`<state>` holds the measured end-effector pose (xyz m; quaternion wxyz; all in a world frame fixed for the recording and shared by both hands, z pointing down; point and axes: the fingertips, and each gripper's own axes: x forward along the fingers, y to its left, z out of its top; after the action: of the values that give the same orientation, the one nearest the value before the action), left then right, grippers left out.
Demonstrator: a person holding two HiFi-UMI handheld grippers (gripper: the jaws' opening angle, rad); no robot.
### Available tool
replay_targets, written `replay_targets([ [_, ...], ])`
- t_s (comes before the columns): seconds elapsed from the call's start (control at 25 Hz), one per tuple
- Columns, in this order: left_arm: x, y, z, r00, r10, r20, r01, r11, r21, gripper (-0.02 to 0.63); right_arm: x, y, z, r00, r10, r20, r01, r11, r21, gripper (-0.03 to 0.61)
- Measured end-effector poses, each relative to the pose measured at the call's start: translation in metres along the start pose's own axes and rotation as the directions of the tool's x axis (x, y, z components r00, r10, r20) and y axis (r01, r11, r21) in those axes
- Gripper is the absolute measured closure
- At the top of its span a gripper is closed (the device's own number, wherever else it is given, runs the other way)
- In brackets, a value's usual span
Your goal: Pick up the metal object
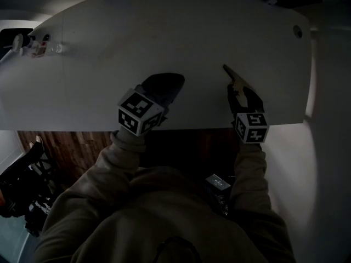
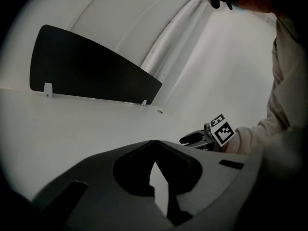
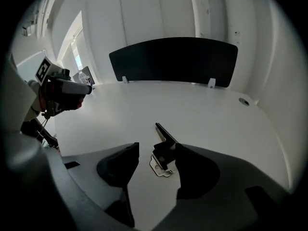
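The metal object (image 3: 162,153) is a small flat bracket with a pale plate and a dark arm pointing away. It lies on the white table (image 1: 181,32). In the head view the metal object (image 1: 232,75) sits just beyond my right gripper (image 1: 239,92). My right gripper (image 3: 157,148) is open, tilted down over the table, and the bracket lies between its fingertips, closer to the right one. I cannot tell if that jaw touches it. My left gripper (image 1: 163,86) hovers low over bare table to the left. Its jaws (image 2: 153,143) meet at the tips, shut on nothing.
A black divider panel (image 3: 173,59) stands along the table's far edge. A cable hole (image 1: 297,30) sits near the far right corner. Small clear and red items (image 1: 34,45) lie at the far left. The table's near edge (image 1: 192,126) runs just under both hands.
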<state>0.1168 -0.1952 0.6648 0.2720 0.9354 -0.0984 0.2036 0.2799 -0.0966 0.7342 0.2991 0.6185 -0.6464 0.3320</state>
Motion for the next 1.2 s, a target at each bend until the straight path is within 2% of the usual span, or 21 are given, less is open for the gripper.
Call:
replay_targets([
  [0.2,0.0,0.007,-0.005,1.0,0.004,-0.017,-0.004,1.0,-0.004,0.615,0.005,-0.009,-0.008,0.996,-0.087,-0.027,0.085,0.995,-0.056,0.365],
  [0.36,0.001,0.006,-0.005,1.0,-0.002,-0.019,0.002,1.0,-0.004,0.615,0.01,-0.012,-0.015,0.991,-0.12,-0.055,0.113,0.986,-0.118,0.365],
  [0.56,0.0,0.009,-0.005,1.0,-0.013,-0.014,0.013,1.0,-0.012,0.615,0.015,-0.015,-0.017,0.987,-0.149,-0.062,0.142,0.984,-0.108,0.367],
  [0.8,-0.004,0.017,-0.006,1.0,-0.009,-0.016,0.009,1.0,-0.015,0.615,0.018,-0.018,-0.016,0.979,-0.196,-0.061,0.185,0.971,-0.15,0.369],
  [0.88,-0.005,0.013,-0.012,1.0,-0.017,-0.026,0.016,1.0,-0.02,0.615,0.017,-0.019,-0.013,0.973,-0.226,-0.047,0.213,0.958,-0.193,0.405],
  [1.0,-0.006,0.006,-0.019,0.999,-0.025,-0.035,0.024,0.999,-0.025,0.615,0.007,-0.018,-0.002,0.963,-0.27,-0.012,0.256,0.926,-0.277,0.519],
  [1.04,-0.006,0.004,-0.018,0.999,-0.027,-0.035,0.026,0.999,-0.026,0.615,0.004,-0.018,0.001,0.963,-0.27,-0.005,0.258,0.926,-0.276,0.552],
  [1.2,-0.01,0.001,-0.01,0.999,-0.024,-0.025,0.024,1.0,-0.009,0.615,-0.002,-0.02,0.005,0.974,-0.228,0.009,0.227,0.964,-0.139,0.555],
])
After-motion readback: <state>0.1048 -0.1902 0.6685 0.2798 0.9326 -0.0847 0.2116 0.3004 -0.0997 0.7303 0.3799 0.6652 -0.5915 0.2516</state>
